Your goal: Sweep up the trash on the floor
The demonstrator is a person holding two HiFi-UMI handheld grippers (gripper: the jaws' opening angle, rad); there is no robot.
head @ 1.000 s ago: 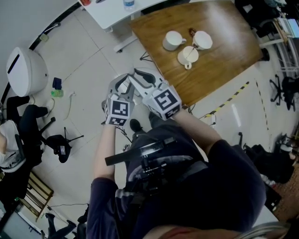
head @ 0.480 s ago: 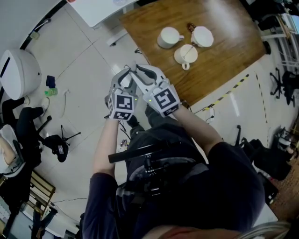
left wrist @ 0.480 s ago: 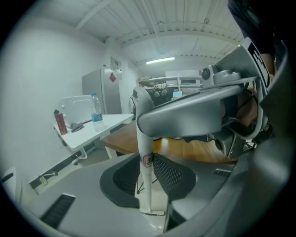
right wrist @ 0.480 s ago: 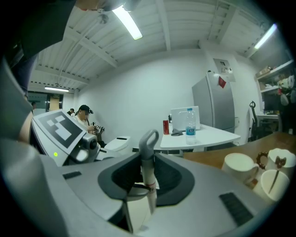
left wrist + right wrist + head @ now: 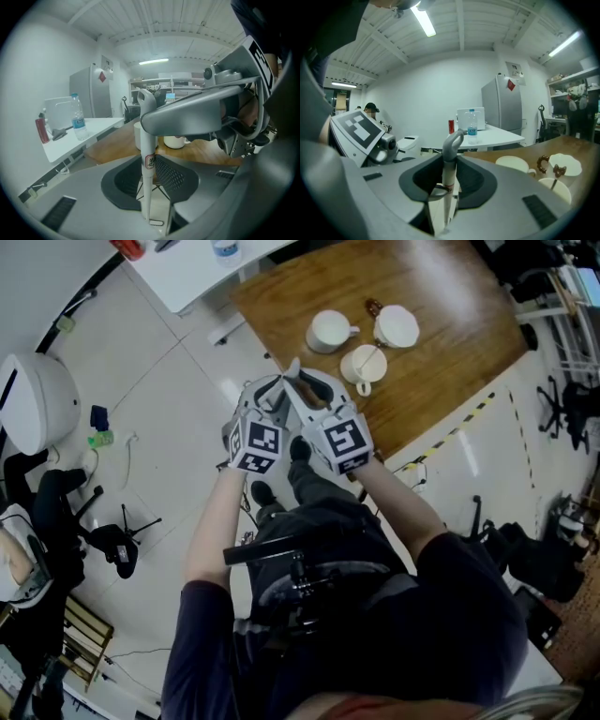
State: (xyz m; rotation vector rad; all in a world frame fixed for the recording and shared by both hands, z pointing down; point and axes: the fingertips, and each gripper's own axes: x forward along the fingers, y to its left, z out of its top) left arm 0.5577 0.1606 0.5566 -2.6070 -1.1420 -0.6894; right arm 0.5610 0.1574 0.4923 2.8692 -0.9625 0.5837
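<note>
Within left gripper (image 5: 150,180), white handle (image 5: 146,133)

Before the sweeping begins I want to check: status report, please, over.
Left gripper shut on white handle. Right gripper shut on grey-hooked handle. Wooden table with cups close ahead.

We see a bright room. A long lamp (image 5: 423,21) on the ceiling gives white light, and another lamp (image 5: 153,61) glows far off. The pale floor (image 5: 178,362) shines a little and has a white glare spot. Both gripper views bend round like a ball and go dark at the corners. Things closest to the lens look soft and grey.
</note>
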